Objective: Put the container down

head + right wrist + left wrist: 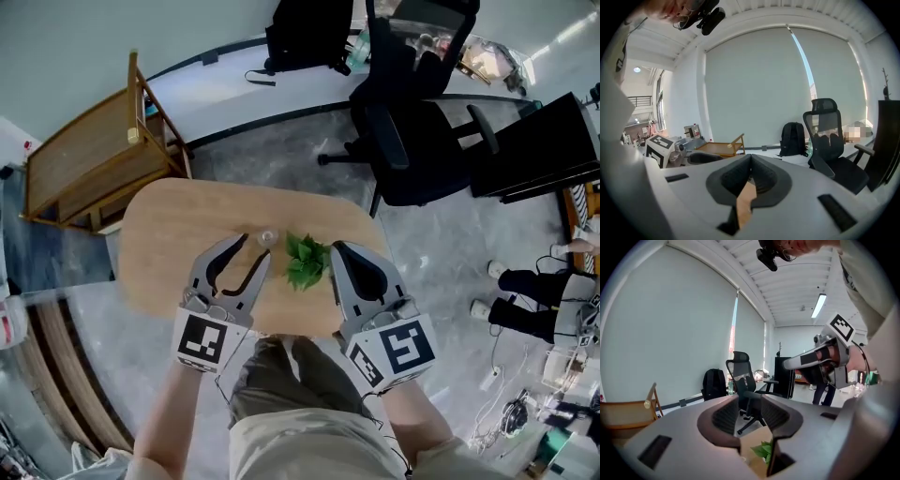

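Note:
A small clear container [267, 239] stands on the rounded wooden table [187, 234], next to a bunch of green leaves [306, 262]. My left gripper [255, 247] hovers over the table's near edge with its tips just short of the container. Its jaws stand partly apart with nothing between them. In the left gripper view only the table top and the green leaves [764, 449] show through the gap of the left gripper [751, 401]. My right gripper [339, 249] is to the right of the leaves, shut and holding nothing. In the right gripper view its tips [750, 158] meet.
A black office chair [412, 122] stands past the table's far right corner. A wooden chair [94, 159] is at the far left. A black backpack [305, 33] and a dark cabinet [544, 141] lie further back. A person's shoes [511, 281] and cables are on the floor at the right.

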